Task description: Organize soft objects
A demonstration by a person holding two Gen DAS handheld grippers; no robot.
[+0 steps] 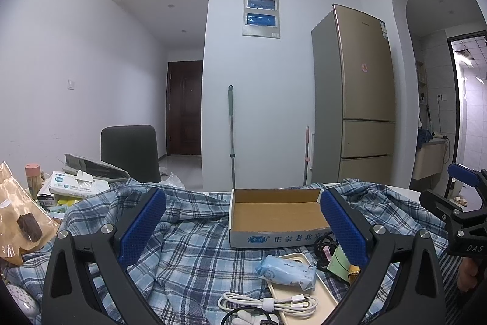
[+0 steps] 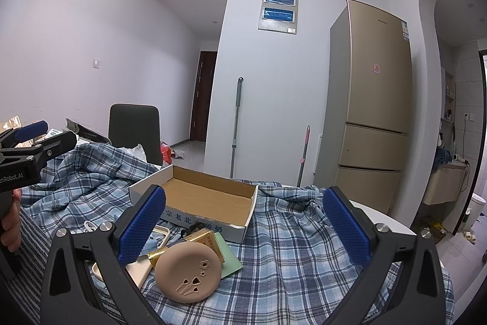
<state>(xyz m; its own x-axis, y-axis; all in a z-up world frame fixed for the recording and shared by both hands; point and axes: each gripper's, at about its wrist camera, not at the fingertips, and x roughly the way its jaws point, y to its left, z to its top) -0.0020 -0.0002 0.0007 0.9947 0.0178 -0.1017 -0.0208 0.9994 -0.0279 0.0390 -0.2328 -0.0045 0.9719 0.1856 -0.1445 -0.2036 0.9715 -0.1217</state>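
Observation:
A blue plaid cloth [image 1: 188,249] covers the table; it also shows in the right wrist view [image 2: 289,258]. An open, empty cardboard box [image 1: 274,215] stands on it [image 2: 210,203]. A blue tissue pack [image 1: 286,270] and a white cable [image 1: 271,302] lie near a cream tray [image 1: 322,294]. A round beige pouch [image 2: 188,273] lies by a gold packet [image 2: 201,236]. My left gripper [image 1: 243,227] is open and empty above the cloth. My right gripper [image 2: 243,227] is open and empty above the pouch and cloth.
A tissue box [image 1: 76,188], a jar [image 1: 33,175] and a brown snack bag [image 1: 18,215] sit at the left. A dark chair [image 1: 131,154] stands behind the table. A gold fridge [image 1: 359,99] and mops [image 1: 232,136] stand by the wall.

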